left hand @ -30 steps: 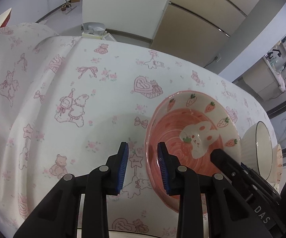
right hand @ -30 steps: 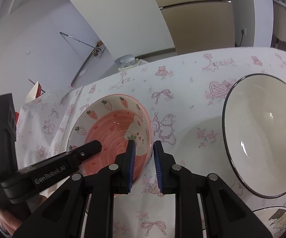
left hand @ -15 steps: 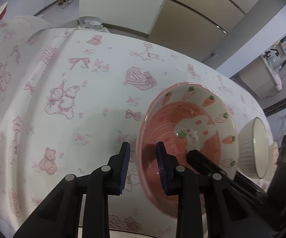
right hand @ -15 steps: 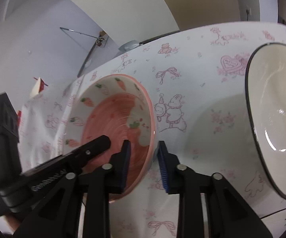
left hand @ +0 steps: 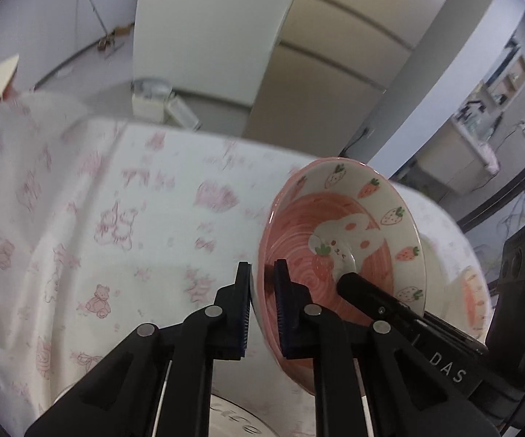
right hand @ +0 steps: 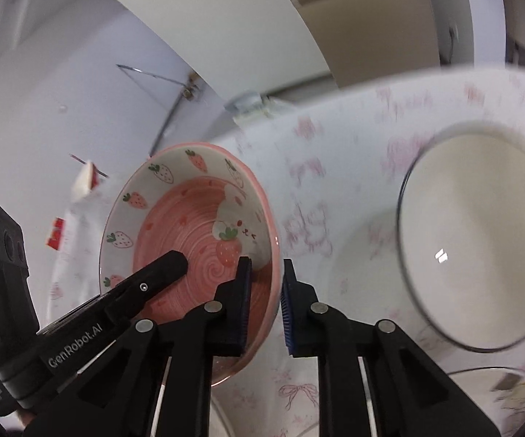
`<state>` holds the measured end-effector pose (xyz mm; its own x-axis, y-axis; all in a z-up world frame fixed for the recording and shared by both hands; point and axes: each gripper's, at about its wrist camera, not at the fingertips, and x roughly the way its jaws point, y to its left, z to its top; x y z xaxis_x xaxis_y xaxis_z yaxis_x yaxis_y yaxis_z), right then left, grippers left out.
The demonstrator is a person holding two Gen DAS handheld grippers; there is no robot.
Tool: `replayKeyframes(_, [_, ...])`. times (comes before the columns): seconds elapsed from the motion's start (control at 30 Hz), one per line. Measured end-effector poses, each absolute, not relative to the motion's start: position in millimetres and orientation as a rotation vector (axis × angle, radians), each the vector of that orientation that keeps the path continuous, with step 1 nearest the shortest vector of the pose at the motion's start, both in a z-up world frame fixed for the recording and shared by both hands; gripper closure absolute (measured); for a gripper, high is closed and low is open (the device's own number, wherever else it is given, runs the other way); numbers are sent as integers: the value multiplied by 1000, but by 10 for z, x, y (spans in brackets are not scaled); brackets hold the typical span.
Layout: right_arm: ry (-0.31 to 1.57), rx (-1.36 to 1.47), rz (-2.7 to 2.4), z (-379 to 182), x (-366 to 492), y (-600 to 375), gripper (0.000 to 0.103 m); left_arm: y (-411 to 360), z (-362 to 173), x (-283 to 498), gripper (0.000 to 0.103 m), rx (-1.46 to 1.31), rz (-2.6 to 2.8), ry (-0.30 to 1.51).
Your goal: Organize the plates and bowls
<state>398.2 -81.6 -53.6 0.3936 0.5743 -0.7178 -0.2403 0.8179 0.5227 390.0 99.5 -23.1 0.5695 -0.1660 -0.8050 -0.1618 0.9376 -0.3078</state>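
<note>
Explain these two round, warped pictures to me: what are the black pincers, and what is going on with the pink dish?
No robot arm here: a person holds two hand tools, each with a pair of jaws and a wide-angle camera looking along them. One picture is from the left gripper, the other from the right gripper. Both jaws are clamped on opposite rims of the strawberry bowl, which is tilted and appears lifted off the tablecloth, white with pink bears and bows. The right gripper's jaws are closing on the rim. In each view the other tool reaches into the bowl. A plain cream bowl with a dark rim sits to the right.
</note>
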Motion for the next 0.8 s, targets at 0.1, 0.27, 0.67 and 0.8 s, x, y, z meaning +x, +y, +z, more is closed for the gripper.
replayKeyframes(0.1, [1006, 352, 532, -303, 3908, -900, 89, 903, -9, 3789, 90, -358, -25, 922])
replayKeyframes(0.27, [932, 348, 541, 181, 3730, -1056, 89, 793, 507, 3596, 90, -359, -54, 828])
replayKeyframes(0.67, [754, 376, 433, 986, 3317, -1984, 89, -193, 1393, 3393, 90, -304, -220, 708])
replayKeyframes(0.8, [759, 416, 383, 758, 3384, -2197, 89, -477, 1204, 3494, 90, -251, -233, 745])
